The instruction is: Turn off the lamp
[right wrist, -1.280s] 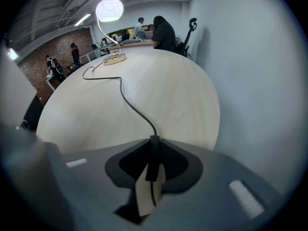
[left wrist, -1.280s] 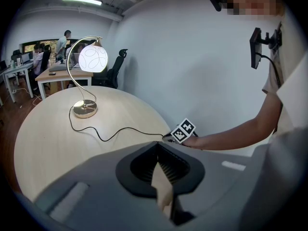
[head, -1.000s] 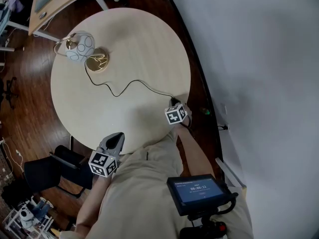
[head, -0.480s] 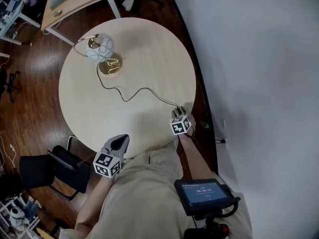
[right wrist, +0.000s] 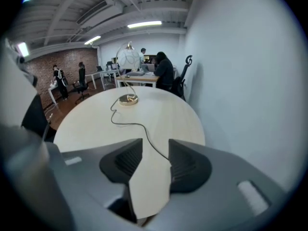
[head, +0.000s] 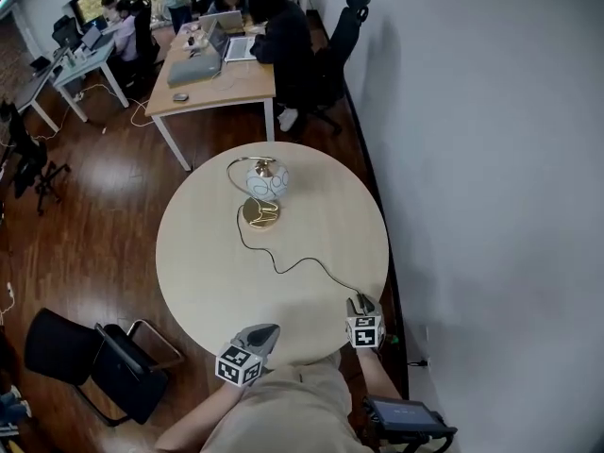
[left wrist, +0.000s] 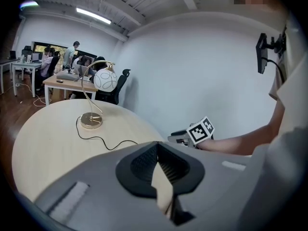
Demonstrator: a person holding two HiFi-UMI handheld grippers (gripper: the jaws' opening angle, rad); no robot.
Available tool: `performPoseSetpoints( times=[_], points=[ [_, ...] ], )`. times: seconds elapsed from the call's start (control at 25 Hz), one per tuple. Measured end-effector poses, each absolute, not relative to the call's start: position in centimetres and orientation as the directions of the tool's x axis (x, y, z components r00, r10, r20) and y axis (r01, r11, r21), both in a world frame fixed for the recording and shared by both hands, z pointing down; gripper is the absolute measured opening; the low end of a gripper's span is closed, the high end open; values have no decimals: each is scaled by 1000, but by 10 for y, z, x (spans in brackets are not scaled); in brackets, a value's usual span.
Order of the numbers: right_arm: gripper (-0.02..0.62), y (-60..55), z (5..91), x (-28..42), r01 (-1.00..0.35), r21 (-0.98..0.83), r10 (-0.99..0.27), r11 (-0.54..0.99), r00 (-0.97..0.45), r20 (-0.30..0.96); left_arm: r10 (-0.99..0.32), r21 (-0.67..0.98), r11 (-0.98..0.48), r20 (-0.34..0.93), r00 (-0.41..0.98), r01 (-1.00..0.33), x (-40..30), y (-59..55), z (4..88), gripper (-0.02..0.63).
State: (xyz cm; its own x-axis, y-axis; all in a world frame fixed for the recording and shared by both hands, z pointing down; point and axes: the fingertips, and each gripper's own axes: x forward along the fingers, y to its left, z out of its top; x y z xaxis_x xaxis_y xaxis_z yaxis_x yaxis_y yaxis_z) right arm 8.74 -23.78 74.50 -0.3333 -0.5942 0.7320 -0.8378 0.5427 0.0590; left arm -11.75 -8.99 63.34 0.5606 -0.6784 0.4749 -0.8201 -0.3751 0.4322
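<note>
The lamp, a white globe (head: 265, 178) on a curved brass arm over a brass base (head: 261, 213), stands at the far side of the round table (head: 198, 272). Its black cord (head: 294, 265) snakes to the near right edge. My right gripper (head: 360, 304) hovers over that end of the cord; its jaws (right wrist: 155, 150) stand apart and are closing, nothing touches the pads, and the cord shows through the gap, lying on the table below. My left gripper (head: 265, 330) is at the near edge, shut (left wrist: 156, 147) and empty. Whether the globe (right wrist: 128, 59) glows I cannot tell.
A black chair (head: 104, 357) stands left of the table's near side. Behind the table is a wooden desk (head: 212, 83) with laptops and seated people, and an office chair (head: 340, 36). A white wall runs close along the right. A small screen (head: 406, 415) hangs at my chest.
The right gripper has risen from the cord at the table's edge and its jaws have parted. The left gripper has lifted a little. The head view now shows more of the room.
</note>
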Motion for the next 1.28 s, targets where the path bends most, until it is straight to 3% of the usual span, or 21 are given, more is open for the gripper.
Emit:
performPoseSetpoints(
  times=[0.28,0.56,0.92,1.28],
  points=[
    [146,-214,627,59,-857,-49,-700,514,-451,554,-676,450,-430,415,609,-783,-114,-65,620,0],
    [129,-169,542,51,-833,-29,-755,552,-514,407,-678,452,-453,385,626,-768,-115,-53,615,0],
    [129,-56,449,81,-807,230,-831,544,-482,277,-627,453,-530,360,691,-717,-81,9,608,0],
    [120,77,448,121,-874,162,-883,459,-428,192,-590,440,-552,393,705,-708,-66,119,604,0]
  ],
)
